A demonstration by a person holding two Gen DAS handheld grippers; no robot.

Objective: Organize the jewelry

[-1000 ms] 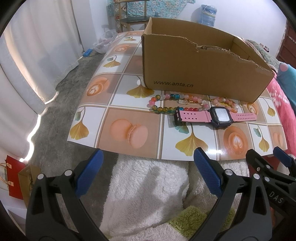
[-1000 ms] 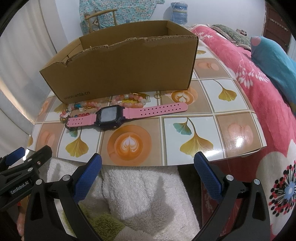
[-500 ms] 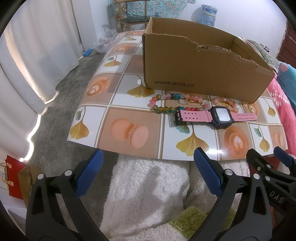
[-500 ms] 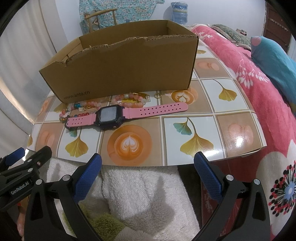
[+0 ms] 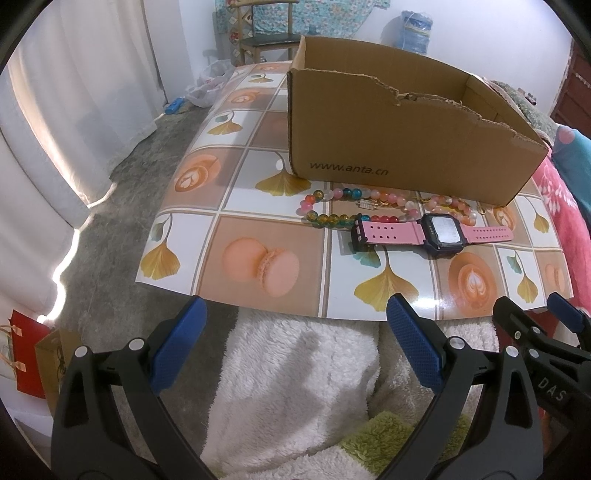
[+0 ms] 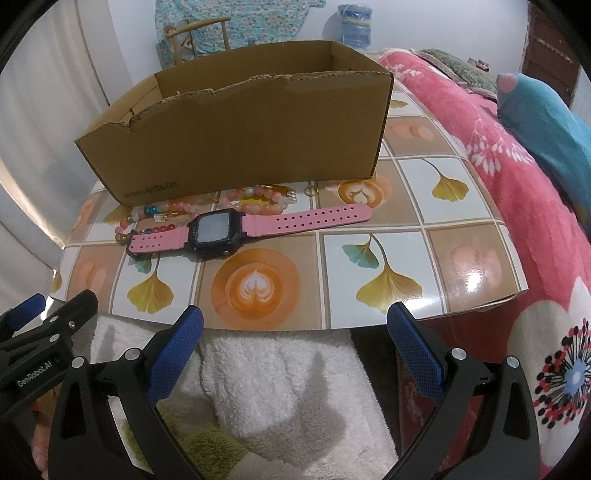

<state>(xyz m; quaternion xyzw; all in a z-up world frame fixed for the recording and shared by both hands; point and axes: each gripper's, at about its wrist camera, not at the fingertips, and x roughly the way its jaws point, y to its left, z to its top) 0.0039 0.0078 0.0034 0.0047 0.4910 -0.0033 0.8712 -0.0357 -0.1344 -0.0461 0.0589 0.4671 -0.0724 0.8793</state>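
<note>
A pink-strapped digital watch [image 5: 441, 232] [image 6: 221, 230] lies flat on the patterned table [image 5: 258, 236] [image 6: 424, 243], just in front of an open cardboard box [image 5: 406, 136] [image 6: 243, 136]. Between watch and box lie bead bracelets [image 5: 332, 206] [image 6: 255, 201] in pink, amber and blue. My left gripper [image 5: 295, 339] hangs open short of the table's near edge, above white fleece. My right gripper [image 6: 295, 339] is open too, equally short of the edge, with nothing between its fingers. The box's inside is hidden.
White and green fleece blankets [image 5: 295, 387] [image 6: 288, 384] lie under both grippers. A pink floral bedspread [image 6: 535, 221] borders the table's right side. Grey floor and white curtains [image 5: 55, 110] are to the left. A chair [image 5: 266, 37] and a water bottle [image 6: 354, 24] stand behind the box.
</note>
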